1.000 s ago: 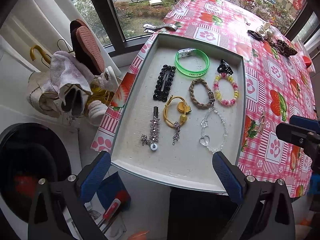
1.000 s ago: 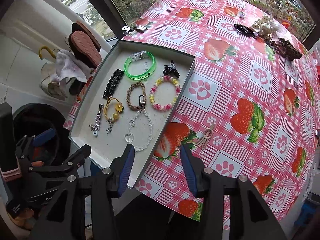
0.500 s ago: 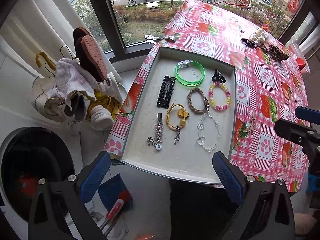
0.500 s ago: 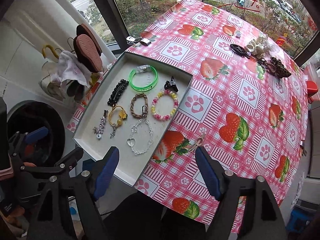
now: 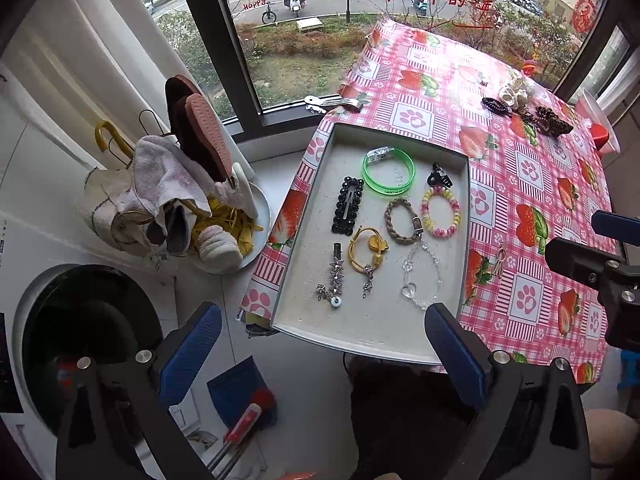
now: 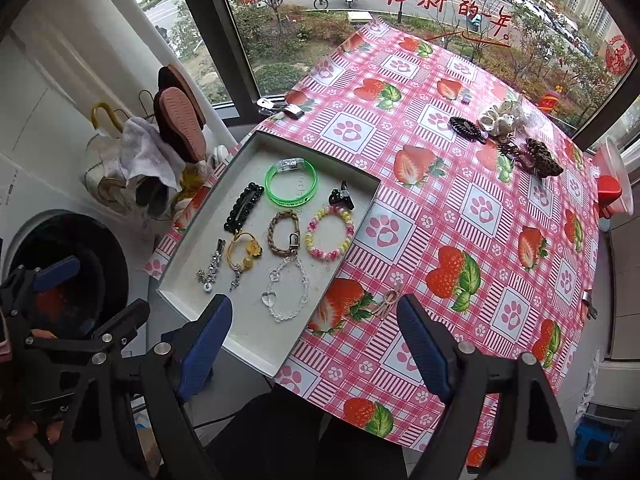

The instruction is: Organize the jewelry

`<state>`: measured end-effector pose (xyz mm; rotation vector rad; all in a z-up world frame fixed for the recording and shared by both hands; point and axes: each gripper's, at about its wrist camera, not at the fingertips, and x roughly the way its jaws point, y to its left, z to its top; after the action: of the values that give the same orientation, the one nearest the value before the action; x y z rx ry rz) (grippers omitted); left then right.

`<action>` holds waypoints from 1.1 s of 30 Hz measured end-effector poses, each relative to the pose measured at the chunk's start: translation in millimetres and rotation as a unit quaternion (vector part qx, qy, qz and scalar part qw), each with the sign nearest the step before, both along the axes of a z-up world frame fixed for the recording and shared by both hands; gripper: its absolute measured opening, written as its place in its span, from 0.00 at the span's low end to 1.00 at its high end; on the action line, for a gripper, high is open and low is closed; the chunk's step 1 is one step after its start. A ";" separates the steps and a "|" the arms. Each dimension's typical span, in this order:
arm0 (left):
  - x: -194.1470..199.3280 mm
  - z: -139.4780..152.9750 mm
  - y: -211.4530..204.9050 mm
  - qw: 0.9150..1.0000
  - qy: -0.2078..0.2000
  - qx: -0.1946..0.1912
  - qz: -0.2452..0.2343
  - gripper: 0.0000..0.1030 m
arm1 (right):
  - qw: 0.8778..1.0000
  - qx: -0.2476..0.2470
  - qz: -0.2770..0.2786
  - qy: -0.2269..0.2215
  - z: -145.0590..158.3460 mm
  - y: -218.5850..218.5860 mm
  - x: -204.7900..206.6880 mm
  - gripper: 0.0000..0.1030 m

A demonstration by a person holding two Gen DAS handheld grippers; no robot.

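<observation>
Now we look down on a shallow grey tray [image 5: 296, 240] that lies at the near left corner of a table covered with a pink strawberry cloth [image 6: 480, 208]. We take the tray as our landmark.

Inside it, at the far end, lies a green bangle [image 5: 389, 171], with a small black claw clip [image 5: 437, 175] to its right, near the tray's right wall. A black beaded hair clip [image 5: 347, 205] is left of the bangle. In the middle row we see a braided brown bracelet [image 5: 401, 220] and, to its right, a pink and yellow bead bracelet [image 5: 440, 213]. Nearer to us are a silver star clip [image 5: 334, 278], a yellow cord bracelet [image 5: 367, 251] and a clear heart chain bracelet [image 5: 421, 276].

Outside the tray, just beside its right wall on the cloth, lies a small beige bow clip [image 6: 389, 296]. Well apart, at the far right of the table, more hair clips [image 6: 532, 152] lie in a group.

Our left gripper [image 5: 322, 354] hangs above the tray's near edge, its blue pads spread wide with nothing between them. Our right gripper [image 6: 314, 346] hangs over the tray's near right corner; its jaws are opening and hold nothing.
</observation>
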<state>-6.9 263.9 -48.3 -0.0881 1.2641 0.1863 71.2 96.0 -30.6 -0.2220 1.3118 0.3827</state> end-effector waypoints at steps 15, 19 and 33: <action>-1.4 7.5 -2.4 1.000 -0.004 0.016 -0.015 1.00 | 1.000 -0.023 0.008 -0.014 8.0 9.7 -5.6 0.84; -0.3 8.2 -3.6 1.000 -0.003 0.019 -0.018 1.00 | 1.000 -0.023 0.008 -0.014 7.8 9.7 -5.5 0.84; -0.7 7.5 -3.3 1.000 -0.002 0.018 -0.018 1.00 | 1.000 -0.025 0.007 -0.009 5.0 8.9 -6.8 0.84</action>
<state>-7.7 260.6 -40.8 -0.0347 1.2575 0.1769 64.4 104.9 -25.6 -0.2753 1.3027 0.3595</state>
